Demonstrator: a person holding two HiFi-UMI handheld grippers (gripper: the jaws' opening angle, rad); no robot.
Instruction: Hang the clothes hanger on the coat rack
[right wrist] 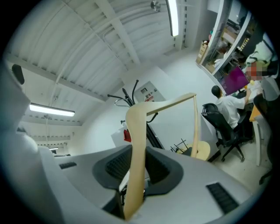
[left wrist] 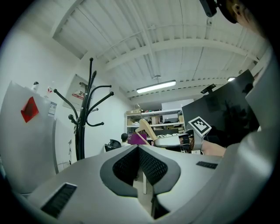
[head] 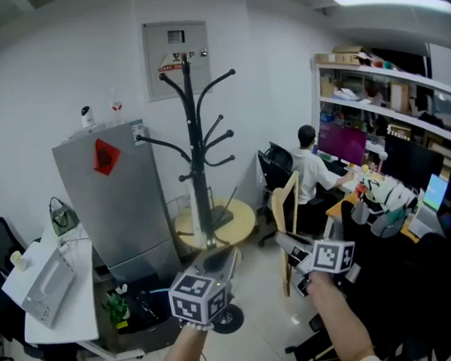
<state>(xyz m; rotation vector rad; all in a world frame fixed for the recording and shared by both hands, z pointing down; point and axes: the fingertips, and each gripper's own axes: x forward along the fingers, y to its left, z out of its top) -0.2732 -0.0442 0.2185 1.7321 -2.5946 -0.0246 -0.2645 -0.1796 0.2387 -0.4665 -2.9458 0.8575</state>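
Pale wooden clothes hanger, pinched in the right gripper, may pivot and miss the black branched coat rack; left gripper closed, empty.

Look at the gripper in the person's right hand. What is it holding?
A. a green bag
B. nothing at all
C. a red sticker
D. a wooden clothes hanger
D: in the right gripper view, the right gripper has its jaws pressed on one arm of the pale wooden clothes hanger.
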